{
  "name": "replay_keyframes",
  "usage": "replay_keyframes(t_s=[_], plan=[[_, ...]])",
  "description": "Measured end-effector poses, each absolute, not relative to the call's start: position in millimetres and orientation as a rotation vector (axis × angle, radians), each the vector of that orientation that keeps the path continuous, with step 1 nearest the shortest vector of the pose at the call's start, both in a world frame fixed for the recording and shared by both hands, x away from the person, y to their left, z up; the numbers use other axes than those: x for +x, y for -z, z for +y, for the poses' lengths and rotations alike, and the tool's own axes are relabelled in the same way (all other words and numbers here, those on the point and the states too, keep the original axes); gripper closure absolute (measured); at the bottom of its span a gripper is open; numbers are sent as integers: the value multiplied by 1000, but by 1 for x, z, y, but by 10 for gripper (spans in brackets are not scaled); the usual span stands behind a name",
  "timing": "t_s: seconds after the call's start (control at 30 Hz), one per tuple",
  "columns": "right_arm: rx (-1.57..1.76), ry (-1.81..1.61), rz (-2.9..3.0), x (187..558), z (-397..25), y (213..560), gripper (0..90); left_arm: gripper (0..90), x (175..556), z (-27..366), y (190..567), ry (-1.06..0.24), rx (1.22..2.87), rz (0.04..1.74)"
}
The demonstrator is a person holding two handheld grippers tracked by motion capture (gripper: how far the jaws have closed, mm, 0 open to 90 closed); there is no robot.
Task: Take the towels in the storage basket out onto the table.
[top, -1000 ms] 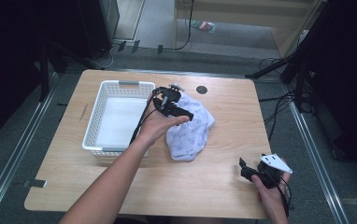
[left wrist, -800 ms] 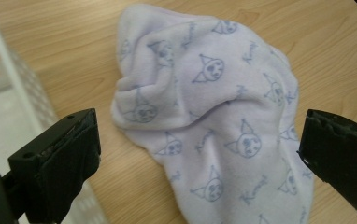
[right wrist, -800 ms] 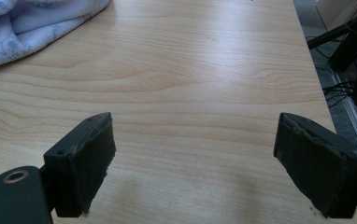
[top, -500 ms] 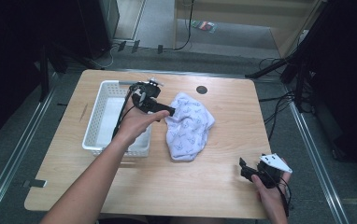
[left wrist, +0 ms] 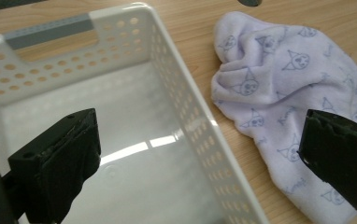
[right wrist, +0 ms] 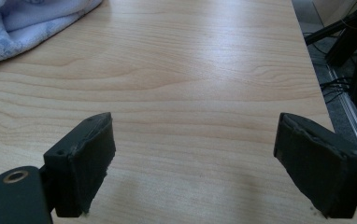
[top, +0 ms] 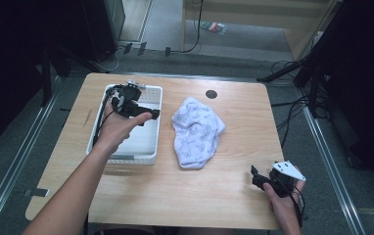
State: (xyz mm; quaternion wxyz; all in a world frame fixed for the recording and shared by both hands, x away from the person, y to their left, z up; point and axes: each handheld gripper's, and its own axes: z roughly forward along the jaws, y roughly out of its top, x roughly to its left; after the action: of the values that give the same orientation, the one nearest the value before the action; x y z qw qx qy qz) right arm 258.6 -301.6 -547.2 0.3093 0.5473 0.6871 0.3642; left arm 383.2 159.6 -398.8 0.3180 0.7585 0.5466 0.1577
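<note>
Over the white basket (top: 107, 94) near the bench's left edge, the left hand-held gripper (top: 148, 114) is held released and empty, while the cloth (top: 195, 132) is left mid-bench, not yet gathered.

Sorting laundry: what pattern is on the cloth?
Pale lilac cloth with small blue cat-face prints; left gripper view.

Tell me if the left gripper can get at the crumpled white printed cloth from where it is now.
Probably yes. The left gripper hangs over the white perforated plastic basket with its jaws open, and the crumpled white printed cloth lies right beside the basket on bare table, nothing between.
</note>
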Motion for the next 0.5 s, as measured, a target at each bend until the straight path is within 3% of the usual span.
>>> replay_keyframes(t_s=[0.4,0.5], plan=[[1450,-961,1804,258,-302,547,124,0,370,205,400,-448,1929,1488],[1456,-967,1795,258,-302,547,78,0,363,221,401,-465,1908,1496]])
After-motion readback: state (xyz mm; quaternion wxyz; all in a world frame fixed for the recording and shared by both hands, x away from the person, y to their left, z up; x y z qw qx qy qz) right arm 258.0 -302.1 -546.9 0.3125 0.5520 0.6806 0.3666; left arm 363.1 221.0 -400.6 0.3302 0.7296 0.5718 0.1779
